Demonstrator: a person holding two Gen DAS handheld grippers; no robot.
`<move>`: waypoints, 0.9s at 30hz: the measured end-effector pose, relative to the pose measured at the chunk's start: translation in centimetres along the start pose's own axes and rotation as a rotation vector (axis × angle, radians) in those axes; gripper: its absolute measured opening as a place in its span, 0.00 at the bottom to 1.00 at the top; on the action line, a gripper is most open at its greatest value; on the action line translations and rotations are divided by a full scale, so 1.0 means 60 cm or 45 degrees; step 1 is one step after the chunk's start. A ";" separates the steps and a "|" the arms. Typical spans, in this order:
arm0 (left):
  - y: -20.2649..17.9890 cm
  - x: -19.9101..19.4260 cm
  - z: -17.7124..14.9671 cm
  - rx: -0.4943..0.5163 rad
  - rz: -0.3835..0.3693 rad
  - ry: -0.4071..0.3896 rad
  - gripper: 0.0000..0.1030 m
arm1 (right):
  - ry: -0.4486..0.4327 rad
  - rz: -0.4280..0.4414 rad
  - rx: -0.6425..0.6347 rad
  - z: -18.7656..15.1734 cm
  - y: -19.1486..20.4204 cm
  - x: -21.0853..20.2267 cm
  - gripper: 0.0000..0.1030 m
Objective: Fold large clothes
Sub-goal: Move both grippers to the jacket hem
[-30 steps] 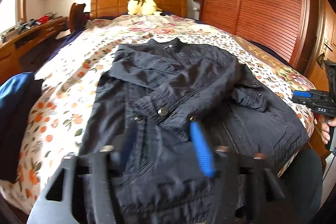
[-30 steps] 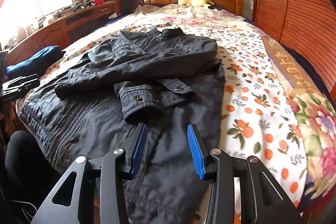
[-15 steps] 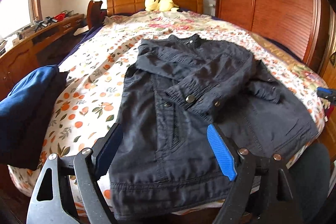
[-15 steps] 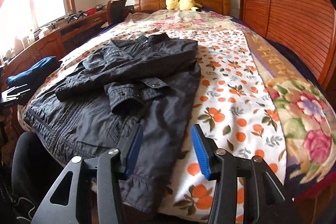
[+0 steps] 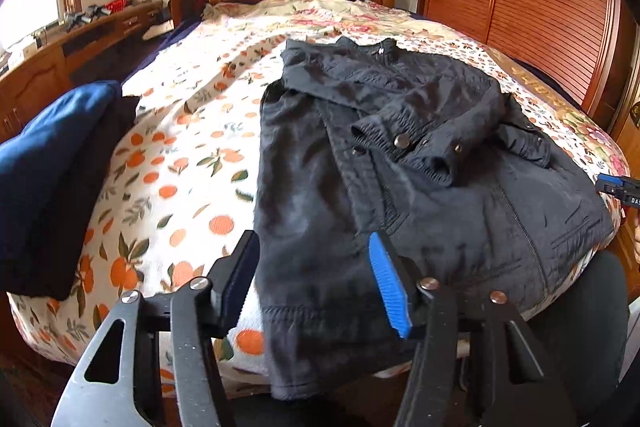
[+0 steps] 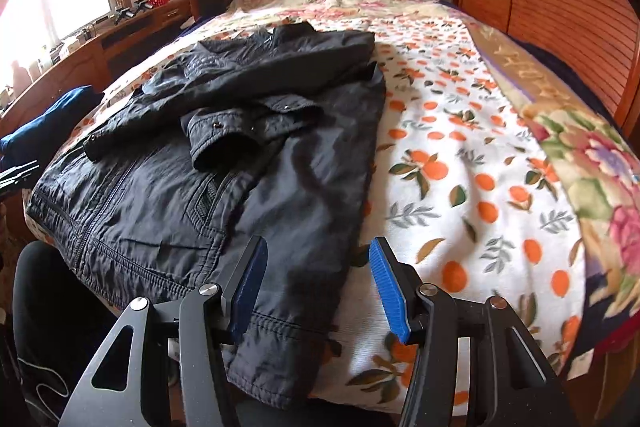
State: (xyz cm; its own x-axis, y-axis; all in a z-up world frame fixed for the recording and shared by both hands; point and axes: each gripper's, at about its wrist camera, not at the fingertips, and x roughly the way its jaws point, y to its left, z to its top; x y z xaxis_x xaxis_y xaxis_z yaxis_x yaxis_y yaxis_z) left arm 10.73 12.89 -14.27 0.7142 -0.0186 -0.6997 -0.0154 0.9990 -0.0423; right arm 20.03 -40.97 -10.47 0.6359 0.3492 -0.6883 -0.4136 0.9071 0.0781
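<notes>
Left wrist view: folded blue cloth (image 5: 52,155) lies at the bed's (image 5: 180,163) left edge, then the black jacket (image 5: 360,167) spread flat, both sleeves crossed over its front. Left gripper (image 5: 316,279), jaws just narrowed but apart, straddles the hem corner, pads not pressing. Right gripper (image 6: 316,283) likewise gapes over the opposite hem corner.
</notes>
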 end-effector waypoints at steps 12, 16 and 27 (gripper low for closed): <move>0.033 0.014 -0.032 -0.044 0.000 0.052 0.56 | 0.060 -0.022 0.004 0.011 0.007 0.048 0.54; 0.036 0.019 -0.038 -0.056 -0.005 0.066 0.56 | 0.070 -0.024 -0.011 0.013 0.009 0.053 0.55; 0.019 0.019 -0.045 -0.020 -0.026 0.081 0.49 | 0.051 -0.007 -0.006 -0.003 0.005 0.050 0.57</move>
State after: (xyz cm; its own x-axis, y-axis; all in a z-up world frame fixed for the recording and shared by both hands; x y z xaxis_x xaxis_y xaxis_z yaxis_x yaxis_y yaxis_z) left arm 9.66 13.90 -17.05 0.6686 -0.0416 -0.7425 -0.0128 0.9976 -0.0675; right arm 21.73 -39.71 -12.66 0.6119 0.3342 -0.7168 -0.4134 0.9078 0.0704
